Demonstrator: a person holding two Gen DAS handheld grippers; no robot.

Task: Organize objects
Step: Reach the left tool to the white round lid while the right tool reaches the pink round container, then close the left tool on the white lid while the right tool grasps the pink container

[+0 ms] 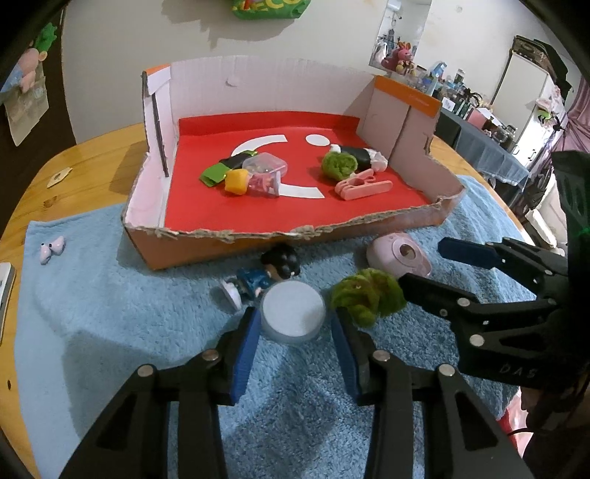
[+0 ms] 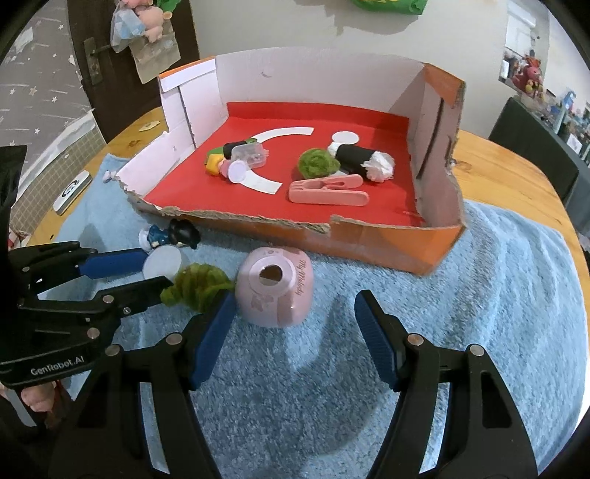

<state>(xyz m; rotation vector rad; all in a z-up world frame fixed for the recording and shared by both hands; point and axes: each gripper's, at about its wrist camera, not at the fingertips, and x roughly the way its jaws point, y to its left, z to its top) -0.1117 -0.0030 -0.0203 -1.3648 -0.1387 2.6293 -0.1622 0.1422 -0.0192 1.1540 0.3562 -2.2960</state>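
The left tongs (image 1: 295, 324) are closing round the small white round tub (image 1: 293, 316), blue pads hugging its smooth sides on the fluffy blue towel (image 1: 110, 313), just short of the torn cardboard tray (image 1: 206, 250). The right tongs (image 2: 295, 320) are standing half-wide, holding nothing, the glossy pink domed case (image 2: 274, 296) sitting just ahead between the tips, with a fuzzy green tuft (image 2: 199, 285) beside it.

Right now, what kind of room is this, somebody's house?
Probably a home, likely a living or dining room. A wooden table carries a blue towel and a cardboard box of small toys, stuffed toys crowd a shelf in the background, and a plush toy hangs by a door.
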